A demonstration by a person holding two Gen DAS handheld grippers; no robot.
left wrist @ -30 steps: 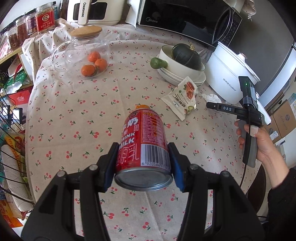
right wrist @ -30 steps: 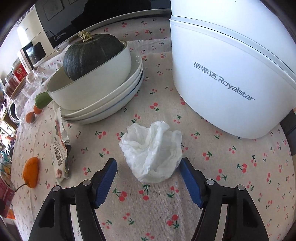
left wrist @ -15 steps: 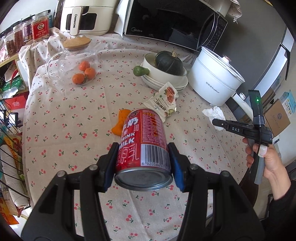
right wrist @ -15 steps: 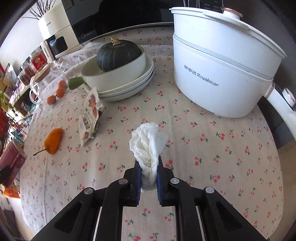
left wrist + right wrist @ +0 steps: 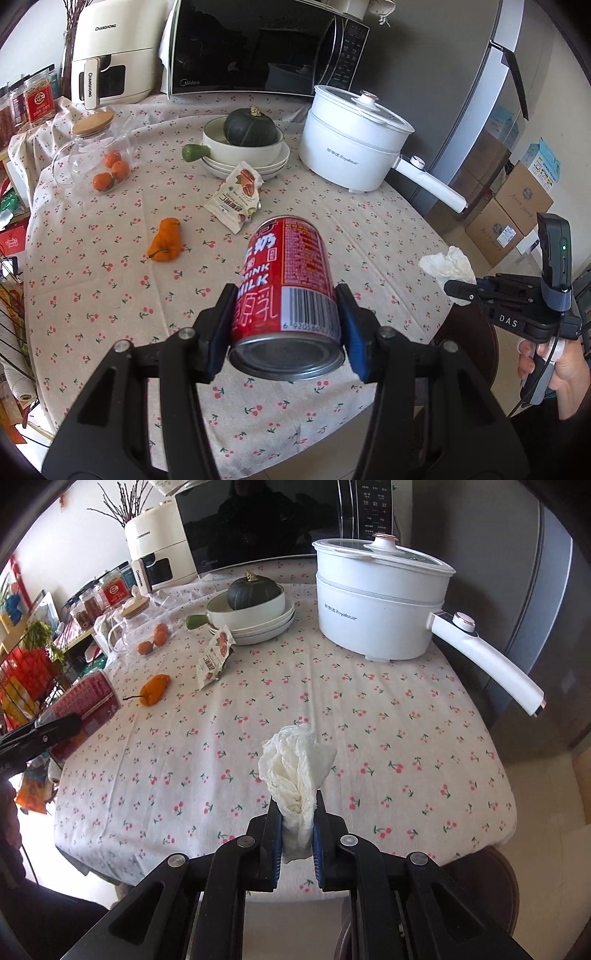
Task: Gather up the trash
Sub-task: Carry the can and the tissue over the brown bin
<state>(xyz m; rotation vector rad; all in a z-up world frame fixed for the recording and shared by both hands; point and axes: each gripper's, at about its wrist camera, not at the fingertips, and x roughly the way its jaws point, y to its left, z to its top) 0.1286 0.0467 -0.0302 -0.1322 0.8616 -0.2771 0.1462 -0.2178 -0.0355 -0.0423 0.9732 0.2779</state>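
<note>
Left gripper (image 5: 286,325) is clamping the red milk can (image 5: 286,291) across its lower body, tilted and clear above the counter (image 5: 110,280); right gripper (image 5: 297,834) is pinching the crumpled tissue (image 5: 295,768) by its bottom end, also held off the cloth. Can is looking rigid but slick and thin-walled, so a mid-body squeeze suits it, while the tissue is looking feather-light and floppy and needs a deep pinch. Snack wrapper (image 5: 236,197) is lying by the stacked bowls (image 5: 245,158), looking crinkly, so an edge grab should work
</note>
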